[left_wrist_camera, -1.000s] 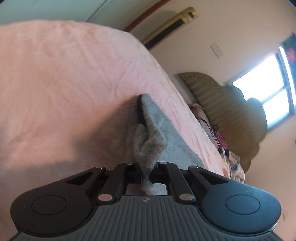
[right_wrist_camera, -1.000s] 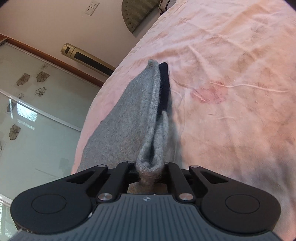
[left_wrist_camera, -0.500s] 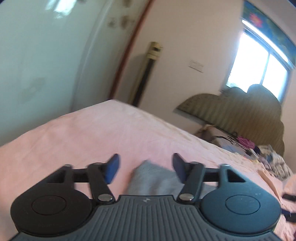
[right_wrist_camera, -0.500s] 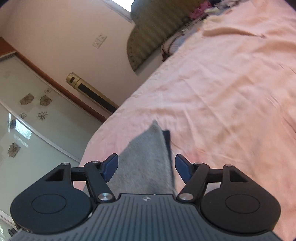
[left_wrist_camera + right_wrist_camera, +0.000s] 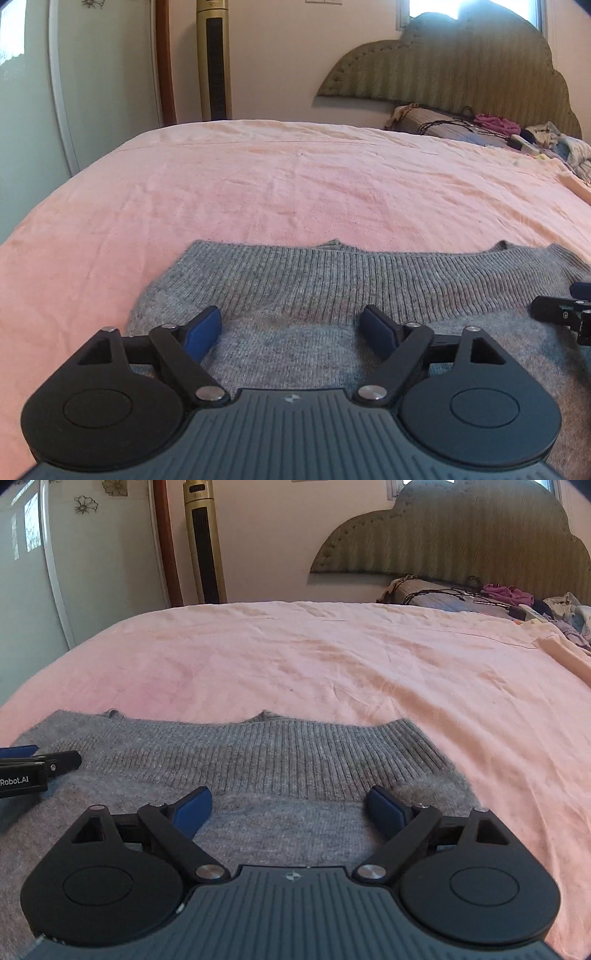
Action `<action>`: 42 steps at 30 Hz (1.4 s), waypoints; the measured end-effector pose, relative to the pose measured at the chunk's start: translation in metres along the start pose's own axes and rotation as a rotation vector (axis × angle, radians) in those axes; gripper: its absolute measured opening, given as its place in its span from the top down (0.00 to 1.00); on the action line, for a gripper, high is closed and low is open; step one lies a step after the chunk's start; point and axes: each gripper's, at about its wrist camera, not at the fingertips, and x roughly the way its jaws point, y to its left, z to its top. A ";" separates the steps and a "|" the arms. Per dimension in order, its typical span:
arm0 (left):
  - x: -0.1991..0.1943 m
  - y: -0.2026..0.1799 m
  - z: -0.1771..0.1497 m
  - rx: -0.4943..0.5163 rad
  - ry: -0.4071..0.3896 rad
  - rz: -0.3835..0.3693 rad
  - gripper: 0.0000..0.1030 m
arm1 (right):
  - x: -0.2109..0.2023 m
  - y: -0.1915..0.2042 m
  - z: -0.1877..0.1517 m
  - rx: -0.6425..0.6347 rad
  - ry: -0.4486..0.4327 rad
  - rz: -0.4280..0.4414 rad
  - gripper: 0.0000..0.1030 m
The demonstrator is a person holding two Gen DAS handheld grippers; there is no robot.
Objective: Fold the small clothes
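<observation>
A big bed (image 5: 258, 192) with a pink sheet fills most of both views. Near its front edge lies the gray sweater (image 5: 332, 288), spread flat, with its ribbed band on the far side. It is not held by anything.

The left gripper (image 5: 291, 328) hangs over the left part of the sweater. Its jaws have just been opening and now stand wide apart, with nothing between them. The right gripper (image 5: 288, 808) hangs over the right part, just beside a fuzzy bump at the sweater's corner. Its jaws have also just been opening and are let go, empty.

What could go wrong? I think a low jaw could snag the soft knit and drag the fold crooked. A pinch of only the top layer could leave the fold lumpy.
</observation>
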 end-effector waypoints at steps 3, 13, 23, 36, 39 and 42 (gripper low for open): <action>-0.001 -0.005 0.000 0.007 -0.001 0.010 0.17 | 0.000 0.009 0.003 -0.042 0.020 -0.039 0.12; 0.005 -0.010 0.007 0.009 0.001 0.018 0.17 | -0.003 0.014 -0.009 -0.058 0.010 -0.046 0.00; -0.017 -0.014 0.003 -0.013 0.020 0.014 0.16 | -0.005 0.015 -0.011 -0.053 -0.001 -0.046 0.00; -0.015 -0.010 -0.008 -0.025 0.015 -0.015 0.00 | -0.005 0.015 -0.011 -0.045 -0.005 -0.043 0.00; -0.015 -0.010 -0.008 -0.025 0.016 -0.015 0.00 | -0.005 0.015 -0.010 -0.045 -0.005 -0.043 0.00; -0.015 -0.010 -0.008 -0.025 0.016 -0.015 0.00 | -0.006 0.015 -0.010 -0.041 -0.007 -0.040 0.00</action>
